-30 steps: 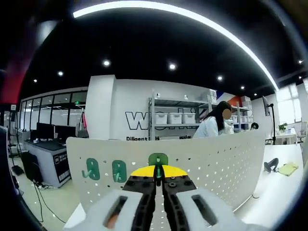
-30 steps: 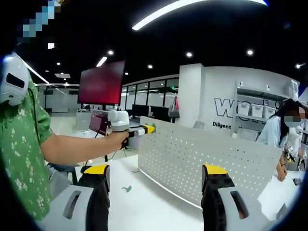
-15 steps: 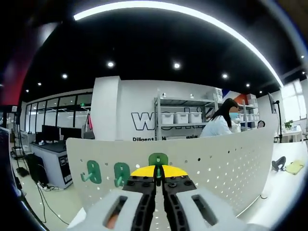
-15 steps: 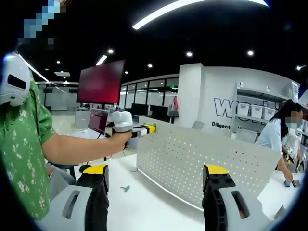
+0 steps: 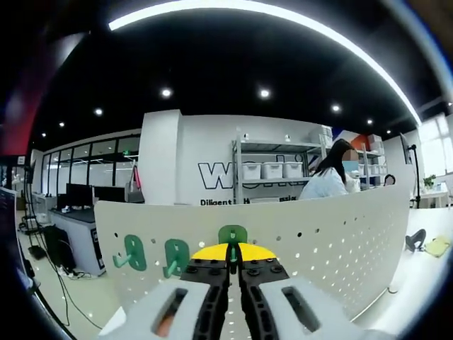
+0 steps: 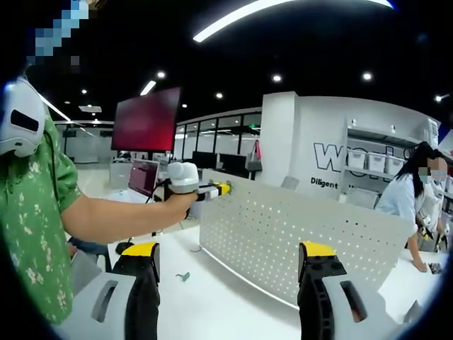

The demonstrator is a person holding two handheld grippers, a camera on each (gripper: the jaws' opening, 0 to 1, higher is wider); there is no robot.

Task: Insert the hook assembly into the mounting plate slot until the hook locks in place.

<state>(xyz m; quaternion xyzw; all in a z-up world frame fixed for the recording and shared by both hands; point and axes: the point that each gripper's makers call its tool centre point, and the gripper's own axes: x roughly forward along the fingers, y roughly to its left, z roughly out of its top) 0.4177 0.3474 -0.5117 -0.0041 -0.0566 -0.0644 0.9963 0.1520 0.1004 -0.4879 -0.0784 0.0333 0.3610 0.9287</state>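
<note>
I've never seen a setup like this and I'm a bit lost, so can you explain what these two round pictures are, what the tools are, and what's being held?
These are two fisheye cameras, each riding on a handheld two-jaw gripper that a person carries, one in each hand.

In the left gripper view, the left gripper has its jaws closed on a green hook and holds it against a white perforated board, the mounting plate. Two more green hooks already sit on the board to the side.

In the right gripper view, the right gripper is open and holds nothing, its yellow-tipped jaws spread wide. From there you see the board's other face, the person's arm in a green patterned sleeve, and the left gripper at the board's top edge. Another small green hook lies on the white table below.
</note>
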